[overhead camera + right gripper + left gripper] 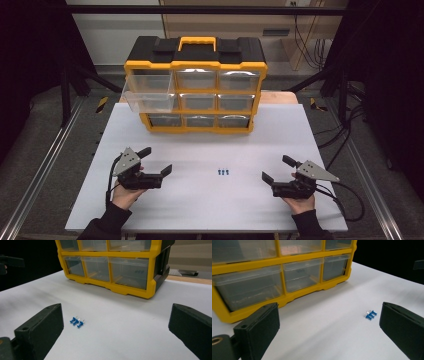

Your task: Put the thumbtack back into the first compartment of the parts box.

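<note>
Three small blue push pins (pixel 223 172) lie together on the white table (pixel 200 200), between the two grippers; I see the pins (pixel 370 314) close to the right jaw in the left gripper view and the pins (pixel 76 322) near the left jaw in the right gripper view. My left gripper (pixel 156 160) rests at the table's left, open and empty. My right gripper (pixel 278 169) sits at the right, also open with nothing between its jaws. A yellow and black drawer organizer (pixel 195 85) stands at the back, its top-left clear drawer (pixel 149 92) pulled out.
The organizer (pixel 279 272) has clear drawers in three rows; one low drawer (pixel 130 271) holds small dark items. A metal frame and cables surround the table. Bare white surface stretches between organizer and grippers.
</note>
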`<state>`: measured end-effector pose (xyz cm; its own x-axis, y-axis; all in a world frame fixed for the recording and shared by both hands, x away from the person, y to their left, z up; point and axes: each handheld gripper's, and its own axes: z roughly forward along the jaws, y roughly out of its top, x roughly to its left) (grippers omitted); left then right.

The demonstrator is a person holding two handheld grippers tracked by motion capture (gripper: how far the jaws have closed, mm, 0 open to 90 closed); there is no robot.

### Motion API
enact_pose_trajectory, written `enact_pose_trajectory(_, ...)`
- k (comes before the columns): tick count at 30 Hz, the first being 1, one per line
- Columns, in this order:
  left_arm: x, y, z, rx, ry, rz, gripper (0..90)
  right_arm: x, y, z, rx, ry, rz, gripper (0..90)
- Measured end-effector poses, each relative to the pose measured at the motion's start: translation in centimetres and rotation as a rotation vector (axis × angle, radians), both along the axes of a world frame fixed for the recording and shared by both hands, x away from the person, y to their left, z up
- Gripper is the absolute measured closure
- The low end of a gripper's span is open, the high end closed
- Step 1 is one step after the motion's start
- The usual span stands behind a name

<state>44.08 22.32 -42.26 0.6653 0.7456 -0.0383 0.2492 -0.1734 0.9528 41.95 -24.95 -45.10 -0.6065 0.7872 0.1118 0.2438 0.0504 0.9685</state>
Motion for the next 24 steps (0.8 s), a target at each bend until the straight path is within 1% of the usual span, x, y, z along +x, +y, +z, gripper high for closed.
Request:
enact_pose_trajectory(1, 0.1, -0.3, 0.0, 0.001, 0.002, -0.001, 2.6, 0.0, 0.0, 0.0, 0.000, -0.001, -0.001, 0.7)
enact_pose_trajectory(2, 0.2, -1.0, 0.1, 0.000, 0.007, -0.010, 2.6, 0.0, 0.0, 0.0, 0.001, -0.001, -0.002, 0.7)
enact_pose_trajectory(3, 0.2, -1.0, 0.1, 0.000, 0.007, -0.010, 2.6, 0.0, 0.0, 0.0, 0.001, -0.002, -0.003, 0.7)
enact_pose_trajectory(6, 0.6, -2.3, 0.1, 0.011, 0.013, -0.024, 2.6, 0.0, 0.0, 0.0, 0.000, 0.000, -0.001, 0.7)
enact_pose_trajectory(7, 0.7, -2.7, 0.1, 0.014, 0.017, -0.025, 2.6, 0.1, -0.1, -0.1, -0.014, -0.008, 0.003, 0.7)
enact_pose_trajectory(8, 0.8, -3.0, 0.1, 0.015, 0.019, -0.027, 2.6, -0.1, 0.2, 0.0, 0.020, 0.012, 0.001, 0.7)
enact_pose_trajectory(9, 0.9, -3.4, 0.1, 0.015, 0.023, -0.031, 2.6, 0.0, 0.0, -0.1, -0.006, 0.001, 0.001, 0.7)
enact_pose_trajectory(10, 1.0, -3.8, 0.1, 0.020, 0.025, -0.033, 2.6, 0.0, 0.0, -0.1, -0.009, 0.000, 0.002, 0.7)
enact_pose_trajectory(12, 1.2, -4.9, 0.0, 0.022, 0.031, -0.044, 2.6, 0.0, 0.1, -0.1, 0.000, 0.002, -0.002, 0.7)
enact_pose_trajectory(14, 1.3, -5.6, 0.0, 0.030, 0.032, -0.049, 2.6, 0.0, 0.1, 0.0, 0.000, 0.000, -0.006, 0.7)
enact_pose_trajectory(15, 1.4, -6.0, 0.1, 0.029, 0.037, -0.053, 2.6, -0.1, 0.2, 0.0, 0.017, 0.008, 0.002, 0.7)
enact_pose_trajectory(16, 1.5, -6.3, 0.1, 0.025, 0.040, -0.055, 2.6, -0.1, 0.2, 0.0, 0.017, 0.008, 0.002, 0.7)
enact_pose_trajectory(17, 1.6, -6.7, 0.1, 0.026, 0.043, -0.058, 2.7, 0.0, 0.0, -0.1, -0.007, 0.001, 0.000, 0.7)
enact_pose_trajectory(21, 2.0, -8.2, -0.3, 0.043, 0.060, -0.061, 3.3, 0.0, 0.1, -0.1, -0.004, -0.002, -0.001, 0.7)
enact_pose_trajectory(22, 2.1, -8.7, -0.5, 0.042, 0.073, -0.064, 3.4, 0.0, 0.1, -0.1, -0.004, -0.003, 0.000, 0.7)
enact_pose_trajectory(23, 2.2, -8.9, -0.6, 0.043, 0.079, -0.067, 3.7, -0.1, 0.2, 0.0, 0.015, 0.006, -0.001, 0.7)
enact_pose_trajectory(24, 2.2, -9.3, -0.7, 0.051, 0.082, -0.070, 3.7, -0.1, 0.2, 0.0, 0.015, 0.006, -0.001, 0.7)
